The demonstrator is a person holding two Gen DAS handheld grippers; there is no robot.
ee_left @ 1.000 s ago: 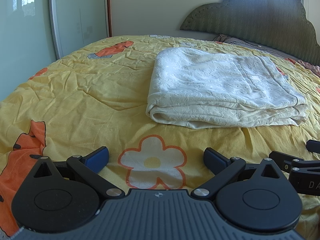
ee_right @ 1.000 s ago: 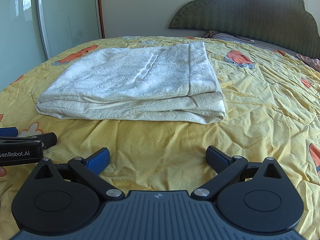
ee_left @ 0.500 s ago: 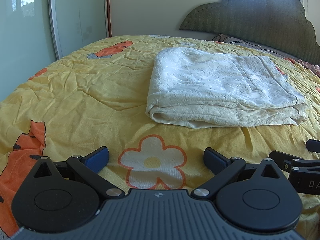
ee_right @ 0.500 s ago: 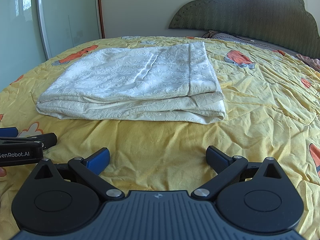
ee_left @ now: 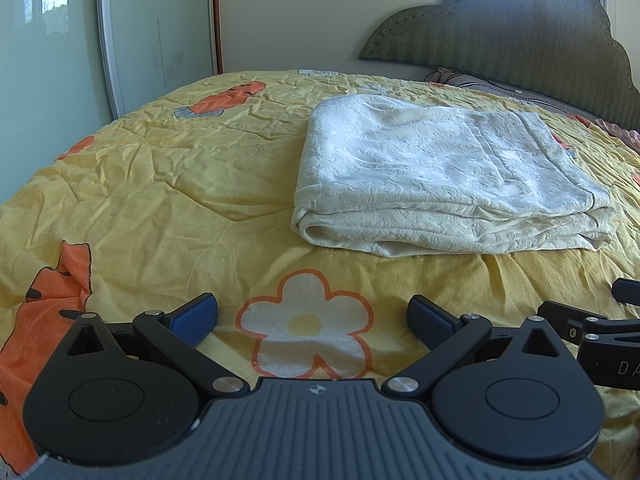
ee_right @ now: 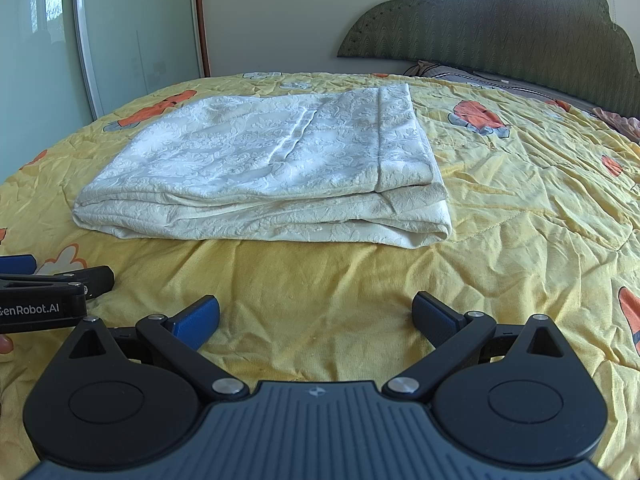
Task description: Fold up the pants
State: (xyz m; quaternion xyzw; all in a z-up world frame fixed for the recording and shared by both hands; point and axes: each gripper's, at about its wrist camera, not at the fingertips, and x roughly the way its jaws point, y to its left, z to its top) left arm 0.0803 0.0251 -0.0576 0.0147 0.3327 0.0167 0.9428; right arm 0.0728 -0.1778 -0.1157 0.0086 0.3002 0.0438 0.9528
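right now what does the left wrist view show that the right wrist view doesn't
Only the left wrist view shows the whole white flower print between the open left tongs, and the pants' rounded fold corner. Only the right wrist view shows the hem band, a raised seam on top, and the right tongs, open over bare quilt. Both show the folded cream pants untouched on the yellow quilt, and the green headboard.
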